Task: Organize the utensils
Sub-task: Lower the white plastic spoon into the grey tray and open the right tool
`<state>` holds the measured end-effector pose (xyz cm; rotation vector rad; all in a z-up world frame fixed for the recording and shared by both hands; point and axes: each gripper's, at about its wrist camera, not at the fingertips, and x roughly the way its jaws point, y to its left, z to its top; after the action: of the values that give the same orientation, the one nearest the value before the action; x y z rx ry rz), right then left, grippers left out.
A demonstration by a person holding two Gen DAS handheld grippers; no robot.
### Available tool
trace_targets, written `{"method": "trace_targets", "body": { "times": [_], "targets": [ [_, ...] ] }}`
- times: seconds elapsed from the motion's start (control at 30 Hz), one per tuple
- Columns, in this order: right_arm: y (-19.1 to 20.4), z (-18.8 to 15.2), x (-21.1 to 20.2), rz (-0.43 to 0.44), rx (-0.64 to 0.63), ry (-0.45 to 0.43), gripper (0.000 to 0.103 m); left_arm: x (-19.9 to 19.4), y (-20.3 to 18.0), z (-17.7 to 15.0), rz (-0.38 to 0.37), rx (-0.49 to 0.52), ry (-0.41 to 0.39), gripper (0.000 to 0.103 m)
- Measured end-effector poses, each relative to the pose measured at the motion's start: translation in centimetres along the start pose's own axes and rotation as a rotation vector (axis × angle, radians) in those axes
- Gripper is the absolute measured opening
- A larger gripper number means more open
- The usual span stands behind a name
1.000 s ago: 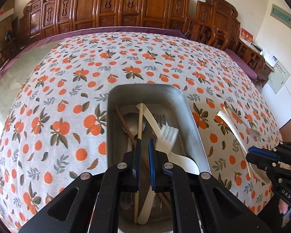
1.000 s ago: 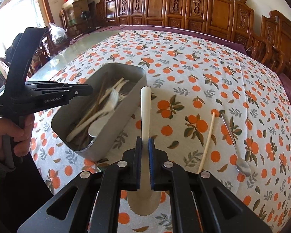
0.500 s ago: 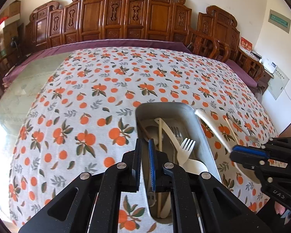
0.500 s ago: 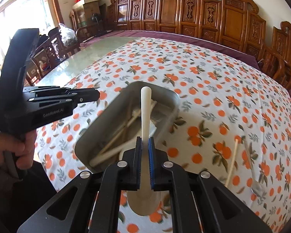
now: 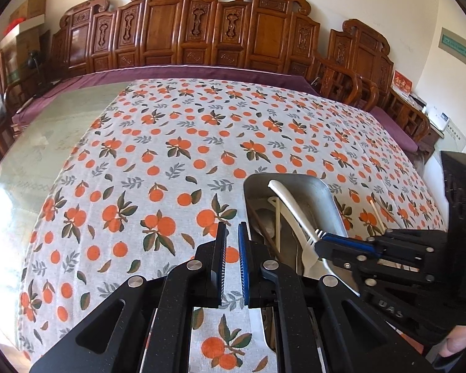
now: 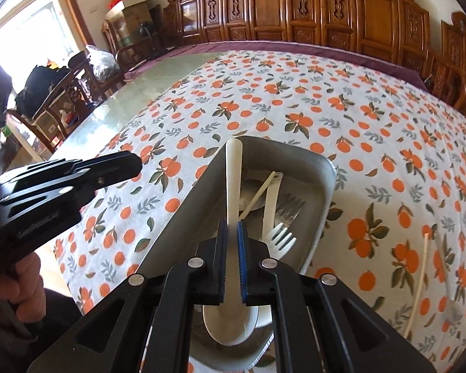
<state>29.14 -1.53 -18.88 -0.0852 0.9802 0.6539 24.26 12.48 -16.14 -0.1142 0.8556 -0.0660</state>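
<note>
Jaws on my left gripper [image 5: 231, 236] are sitting nearly together with nothing between them, hanging over the orange-print tablecloth [image 5: 158, 161] just to the left of the metal tray [image 5: 329, 197]. I'm seeing that tray already holding a white plastic fork [image 6: 278, 237], a pale chopstick [image 6: 261, 191] and some metal cutlery I can't make out clearly. Moving right, my right gripper [image 6: 232, 233] is clamping the handle of a white plastic spoon [image 6: 233, 174] — handle pointing away over the tray, bowl hanging back under the fingers near the tray's near end. Further right, another pale chopstick [image 6: 419, 283] is lying loose on the cloth, well apart from the tray.
</note>
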Motion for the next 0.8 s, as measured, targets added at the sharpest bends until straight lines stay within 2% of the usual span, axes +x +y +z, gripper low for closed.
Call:
{"method": "trace_targets", "body": {
  "times": [0.23,0.4,0.57,0.7,0.77,0.8],
  "targets": [
    [-0.1,-0.2,1.8,0.036,0.035,0.028,0.011,0.0,-0.1,0.0,0.001,0.009,0.005,0.007],
    [-1.1,-0.5,1.3,0.03,0.031,-0.01,0.011,0.1,-0.9,0.1,-0.003,0.013,0.004,0.007],
    [-3.9,-1.1,-1.1,0.008,0.03,-0.061,0.011,0.5,-2.6,0.1,-0.017,0.036,0.004,0.007],
    [-7.0,-1.9,-3.9,-0.045,0.02,-0.093,0.011,0.5,-4.3,0.1,-0.037,0.06,0.0,0.008],
    [-8.6,-2.3,-5.2,-0.07,0.02,-0.105,0.011,0.5,-5.2,0.0,-0.05,0.07,-0.004,0.018],
    [-9.4,-2.6,-5.9,-0.085,0.017,-0.112,0.011,0.4,-5.8,0.0,-0.056,0.079,-0.008,0.019]
  ]
}}
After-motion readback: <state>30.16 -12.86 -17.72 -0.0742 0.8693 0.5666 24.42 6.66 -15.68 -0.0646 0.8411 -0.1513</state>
